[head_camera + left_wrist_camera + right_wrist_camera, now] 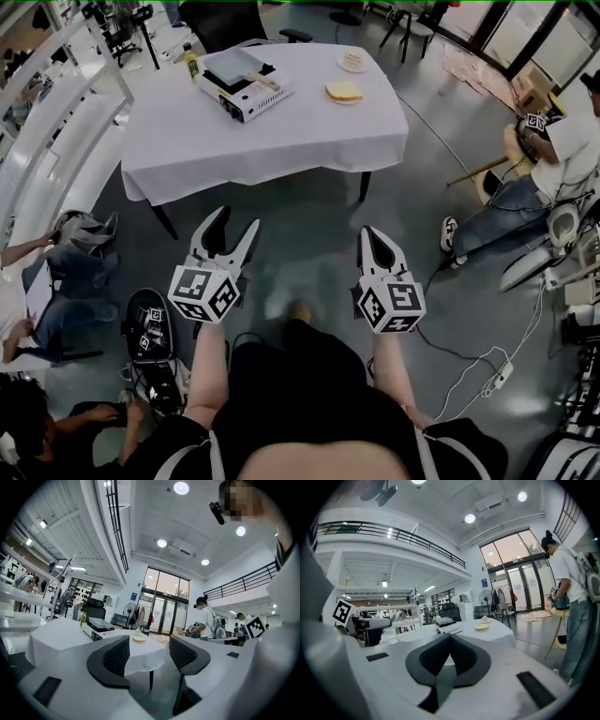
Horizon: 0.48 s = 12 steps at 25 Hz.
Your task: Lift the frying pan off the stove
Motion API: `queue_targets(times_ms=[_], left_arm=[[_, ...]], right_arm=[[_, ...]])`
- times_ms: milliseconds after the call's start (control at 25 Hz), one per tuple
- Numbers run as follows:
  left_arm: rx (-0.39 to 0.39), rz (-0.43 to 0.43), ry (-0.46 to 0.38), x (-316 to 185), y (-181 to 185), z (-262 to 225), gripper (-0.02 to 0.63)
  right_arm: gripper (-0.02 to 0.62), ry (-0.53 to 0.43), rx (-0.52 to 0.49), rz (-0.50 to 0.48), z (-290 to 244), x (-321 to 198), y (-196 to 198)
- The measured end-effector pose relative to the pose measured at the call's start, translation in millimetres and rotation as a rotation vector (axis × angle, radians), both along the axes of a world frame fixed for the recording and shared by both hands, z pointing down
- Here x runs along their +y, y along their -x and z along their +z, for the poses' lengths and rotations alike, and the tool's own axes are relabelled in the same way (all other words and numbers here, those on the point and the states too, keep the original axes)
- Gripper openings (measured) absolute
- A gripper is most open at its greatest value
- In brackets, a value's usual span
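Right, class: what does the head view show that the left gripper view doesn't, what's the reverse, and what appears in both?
Only the head view: the person's own forearms and the power strip on the floor. Only the left gripper view: ceiling lights, glass doors and a balcony railing. Both: the white-clothed table, the stove with its frying pan, a plate of food, and the left gripper, jaws apart with nothing between them.

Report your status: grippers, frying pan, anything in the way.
Left gripper open, empty; right gripper shut, empty. Frying pan sits on stove, far side of table, untouched. Nothing seen in the way.
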State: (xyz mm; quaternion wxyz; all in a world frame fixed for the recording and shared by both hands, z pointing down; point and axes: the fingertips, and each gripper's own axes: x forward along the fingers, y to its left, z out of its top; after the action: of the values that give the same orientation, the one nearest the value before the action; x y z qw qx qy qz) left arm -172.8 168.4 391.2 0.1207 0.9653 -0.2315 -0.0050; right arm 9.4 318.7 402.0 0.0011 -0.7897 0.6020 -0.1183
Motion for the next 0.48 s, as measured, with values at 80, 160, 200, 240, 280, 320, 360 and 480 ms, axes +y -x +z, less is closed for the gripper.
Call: queue_targets(times_ms=[80,160,200,240,280,320,360,480], left_arm=[[-0.003,-0.018,-0.007,-12,-12,0,0.272],[-0.008,-0.031,-0.013,-22,-25,0,0.272],[-0.009,-0.037,-0.015,-26,-30,0,0.272],[-0.009,-0.042,-0.015,-31,-36,1,0.272],[-0.009,-0.047,-0.015,-34,-41,1,0.272],[-0.010,-0.050,-0.014,-37,-45,2,0.272],[-0.012,-0.052,-0.013,-40,-50,3,0.272],[-0.012,-0.058,-0.011,-46,-61,6,0.272]], right_arm=[[0.006,-0.001,0.001,-0.011,1,-12,-16],[0.006,-0.005,0.004,-0.020,0,-23,-30],[0.006,-0.006,0.006,-0.025,0,-28,-37],[0.006,-0.008,0.007,-0.028,0,-33,-44],[0.006,-0.009,0.007,-0.031,0,-37,-50],[0.006,-0.009,0.006,-0.034,1,-41,-55],[0.006,-0.009,0.006,-0.037,2,-45,-60],[0.006,-0.009,0.005,-0.047,4,-54,-73]])
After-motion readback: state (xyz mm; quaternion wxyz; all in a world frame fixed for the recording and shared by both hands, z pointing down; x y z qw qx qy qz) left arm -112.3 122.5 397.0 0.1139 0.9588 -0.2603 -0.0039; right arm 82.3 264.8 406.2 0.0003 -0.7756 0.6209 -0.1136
